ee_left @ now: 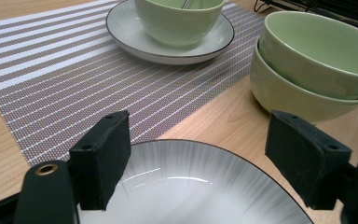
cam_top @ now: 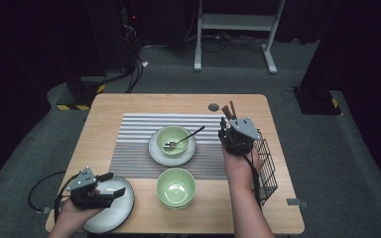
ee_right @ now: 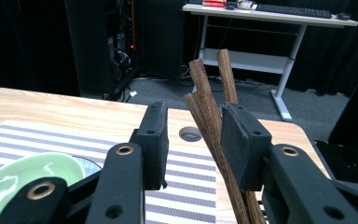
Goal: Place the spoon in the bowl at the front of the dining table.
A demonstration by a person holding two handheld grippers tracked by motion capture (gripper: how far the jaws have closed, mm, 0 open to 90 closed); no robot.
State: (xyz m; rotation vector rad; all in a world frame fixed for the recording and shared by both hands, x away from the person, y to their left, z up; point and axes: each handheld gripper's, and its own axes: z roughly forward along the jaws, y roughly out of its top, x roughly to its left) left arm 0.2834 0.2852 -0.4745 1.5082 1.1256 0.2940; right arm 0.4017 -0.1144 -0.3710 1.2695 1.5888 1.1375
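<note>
Nearest the person, the left claw (cam_top: 110,186) sits low over the grey plate (cam_top: 120,210) at the near left corner of the table (cam_top: 129,106). That hand (cam_top: 74,206) comes in from the bottom edge, with the forearm angled up and the claw pointing right, about level. In the left gripper view its jaws are spread wide with the plate's rim between them, and the pads aren't touching it.

Just right of the plate is a stack of two green bowls (cam_top: 176,187). Beyond those, on the striped placemat (cam_top: 139,139), another green bowl (cam_top: 172,140) sits on a small plate (cam_top: 155,151) with a spoon (cam_top: 184,138) resting in it.

On the far right, the right hand (cam_top: 238,163) reaches straight forward, holding the right claw (cam_top: 226,120) raised beside the wire basket (cam_top: 268,168). Its jaws are about half spread around a bunch of wooden chopsticks (ee_right: 209,112). The sticks lean against the right-hand pad; whether the other pad presses them I can't tell.
</note>
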